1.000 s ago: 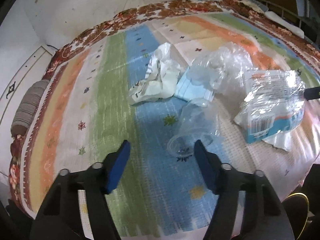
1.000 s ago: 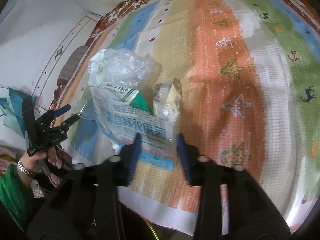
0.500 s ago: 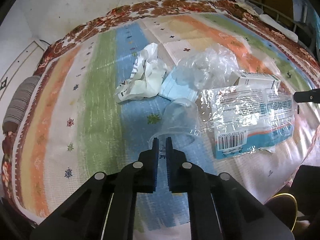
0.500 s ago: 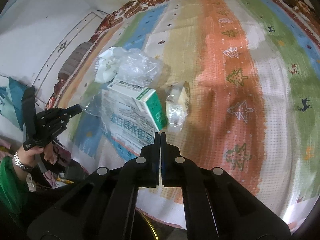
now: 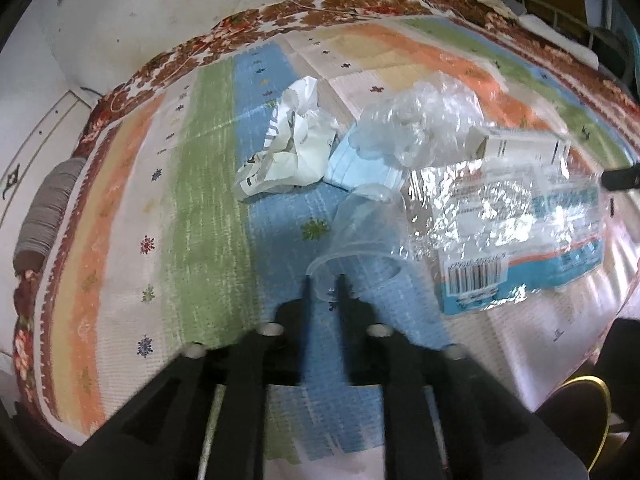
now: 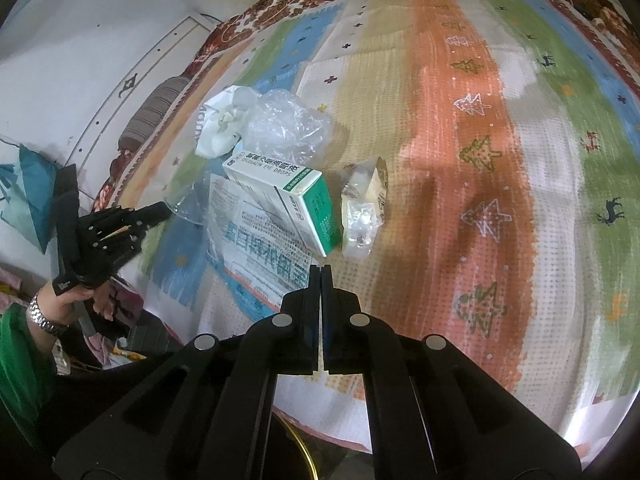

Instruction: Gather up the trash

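A clear plastic cup (image 5: 360,236) lies on its side on the striped rug (image 5: 192,200). My left gripper (image 5: 323,284) is at the cup's mouth, its jaws opening with the rim's near edge between them. My right gripper (image 6: 321,268) is shut on the edge of a printed plastic packet (image 6: 256,248); its tip (image 5: 620,178) shows at the packet's (image 5: 520,240) right edge in the left wrist view. A green and white eye-drops box (image 6: 280,196) rests on the packet. Behind lie crumpled paper (image 5: 288,148), a clear bag (image 5: 420,116) and a blue face mask (image 5: 360,168).
A small crinkled wrapper (image 6: 362,208) lies just right of the box. A person's hand (image 6: 68,300) with a wristwatch holds the left gripper (image 6: 160,210) at the rug's left edge. A striped bolster (image 5: 44,216) sits beyond that edge. A gold-rimmed object (image 5: 580,400) shows below the near edge.
The left jaws closed from wide onto the cup's rim, then parted a little. The right jaws shut on the packet's edge; the packet went from crumpled to spread out, baring the box.
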Tool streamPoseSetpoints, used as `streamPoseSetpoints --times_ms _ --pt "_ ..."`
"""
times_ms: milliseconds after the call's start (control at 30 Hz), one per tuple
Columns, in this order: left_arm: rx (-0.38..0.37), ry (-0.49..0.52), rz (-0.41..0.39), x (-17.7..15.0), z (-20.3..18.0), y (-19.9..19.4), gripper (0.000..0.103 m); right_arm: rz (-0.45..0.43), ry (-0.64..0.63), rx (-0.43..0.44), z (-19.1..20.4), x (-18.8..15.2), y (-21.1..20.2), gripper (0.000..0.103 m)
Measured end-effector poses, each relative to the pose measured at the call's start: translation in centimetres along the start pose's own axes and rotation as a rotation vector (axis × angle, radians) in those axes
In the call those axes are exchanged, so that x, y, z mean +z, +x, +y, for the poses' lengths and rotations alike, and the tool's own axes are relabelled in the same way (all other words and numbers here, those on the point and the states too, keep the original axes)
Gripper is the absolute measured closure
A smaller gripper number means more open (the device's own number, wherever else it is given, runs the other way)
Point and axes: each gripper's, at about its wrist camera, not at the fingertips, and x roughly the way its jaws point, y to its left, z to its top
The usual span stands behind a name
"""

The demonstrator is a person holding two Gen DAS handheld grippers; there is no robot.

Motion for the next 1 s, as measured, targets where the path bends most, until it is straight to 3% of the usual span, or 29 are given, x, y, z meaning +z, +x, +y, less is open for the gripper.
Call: streamPoseSetpoints --times_ms 33,133,233,333,400,433,533,600,667,800,1000 --pt "0.005 0.011 0.0 -0.1 -0.1 0.1 0.075 0.0 0.0 0.0 0.0 0.0 0.0 0.103" --pt "0.026 0.023 -0.001 -0.1 -0.2 0.3 0.073 0.002 0.001 -0.001 0.1 0.0 0.0 0.103" --pt "0.03 -0.006 -0.014 0.3 0.0 0.4 0.063 0.006 -0.002 -0.002 0.1 0.0 0.2 0.103" --pt "0.037 -0.005 -0.018 0.3 -0.4 1.0 0.063 0.013 -0.013 -0.002 0.3 -0.1 0.2 0.103" --pt "0.086 0.037 -0.012 0.4 -1.1 1.7 0.07 0.018 -0.016 -0.001 0.5 -0.1 0.1 0.103" --pt "0.108 0.053 -0.019 0.5 -1.3 1.8 0.08 0.02 -0.019 -0.003 0.7 0.0 0.1 0.103" --pt "0.046 0.005 -0.018 1.0 -1.0 1.7 0.098 0.024 -0.031 0.002 1.1 0.0 0.0 0.103" --pt "-0.031 -0.054 0.011 1.4 -0.7 1.7 0.099 0.031 -0.041 0.008 1.4 0.0 0.1 0.103" --pt "-0.056 -0.061 0.024 1.6 -1.0 1.6 0.099 0.039 -0.054 0.015 2.0 0.0 0.0 0.103" --pt "-0.038 -0.047 0.032 1.8 -1.8 0.7 0.1 0.021 -0.082 0.021 3.4 -0.1 -1.4 0.103" --pt "-0.027 -0.105 0.027 1.9 -1.5 -2.1 0.1 -0.022 -0.131 -0.053 5.3 -1.1 -4.2 0.103"
